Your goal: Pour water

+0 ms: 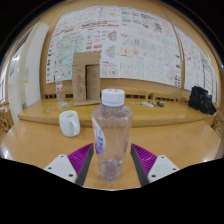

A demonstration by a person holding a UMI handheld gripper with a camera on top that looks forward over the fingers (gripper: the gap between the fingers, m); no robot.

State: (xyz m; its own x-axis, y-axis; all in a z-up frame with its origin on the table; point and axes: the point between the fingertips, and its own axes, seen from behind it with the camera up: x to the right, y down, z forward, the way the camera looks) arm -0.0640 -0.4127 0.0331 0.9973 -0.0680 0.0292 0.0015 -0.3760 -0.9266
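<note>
A clear plastic water bottle (111, 138) with a white cap and a blue-edged label stands upright between my fingers. My gripper (112, 158) is shut on its lower half, and both purple pads (84, 157) press against its sides. A white cup (69, 123) sits on the wooden table (40, 145), beyond my left finger and to the left of the bottle, apart from it. Whether the bottle's base rests on the table or hangs just above it cannot be told.
A cardboard box (85, 77) stands on a raised wooden ledge behind the cup. Small items lie along that ledge, and a black bag (202, 99) sits at its right end. Posters (130, 45) cover the wall behind.
</note>
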